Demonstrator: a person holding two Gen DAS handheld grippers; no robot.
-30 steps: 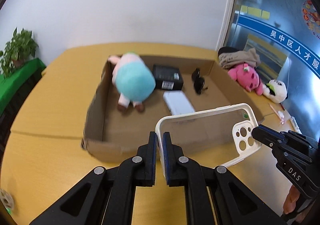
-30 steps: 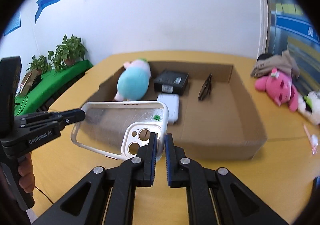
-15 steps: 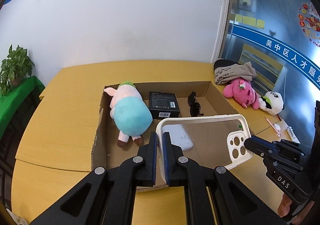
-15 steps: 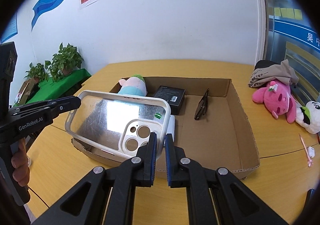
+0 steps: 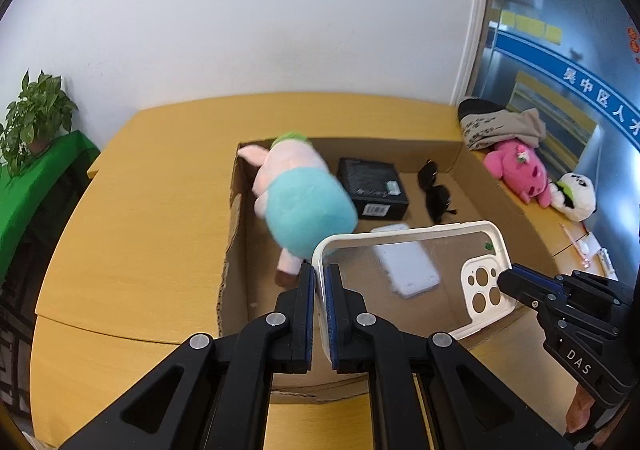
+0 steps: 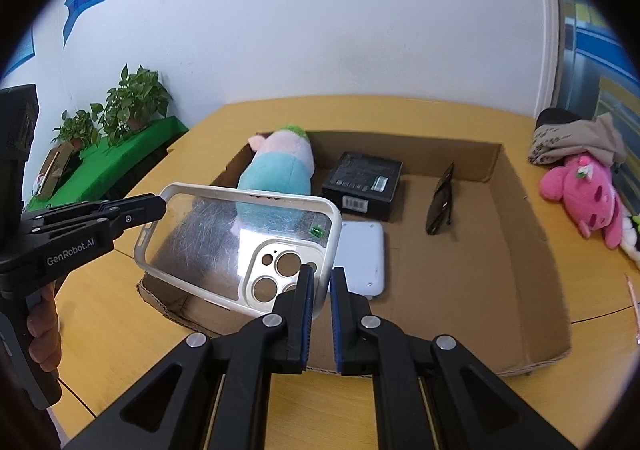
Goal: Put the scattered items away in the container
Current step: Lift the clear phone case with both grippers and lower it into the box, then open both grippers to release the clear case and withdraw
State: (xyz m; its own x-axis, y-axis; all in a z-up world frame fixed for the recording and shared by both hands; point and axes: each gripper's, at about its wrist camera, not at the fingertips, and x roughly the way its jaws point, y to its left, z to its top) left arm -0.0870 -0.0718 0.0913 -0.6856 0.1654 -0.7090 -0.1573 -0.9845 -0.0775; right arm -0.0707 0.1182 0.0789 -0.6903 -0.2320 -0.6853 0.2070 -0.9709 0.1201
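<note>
Both grippers are clamped on one clear phone case (image 5: pixel 412 274) with a white rim: the left gripper (image 5: pixel 320 282) pinches the plain short end, its jaws nearly together on the rim, and the right gripper (image 6: pixel 322 286) pinches the end with the camera cut-outs in the same tight way. The case hangs level between them, in the air above the near left part of the cardboard box (image 6: pixel 520 210), over its front wall. In the box, a plush toy (image 6: pixel 276 170) in a turquoise body with a pink head lies along the left wall, its head towards the far left corner. A black carton (image 6: pixel 364 178) sits near the far wall at the middle, a pair of dark sunglasses (image 6: pixel 442 202) just to its right, and a flat white device (image 6: pixel 360 258) lies in front of the carton, partly behind the case. The box rests on the yellow desk (image 5: pixel 152 210). Outside it, by the desk's right edge, lie a pink plush (image 6: pixel 580 194), a panda plush (image 5: pixel 576 196) and a bundle of grey cloth (image 6: pixel 576 138).
</note>
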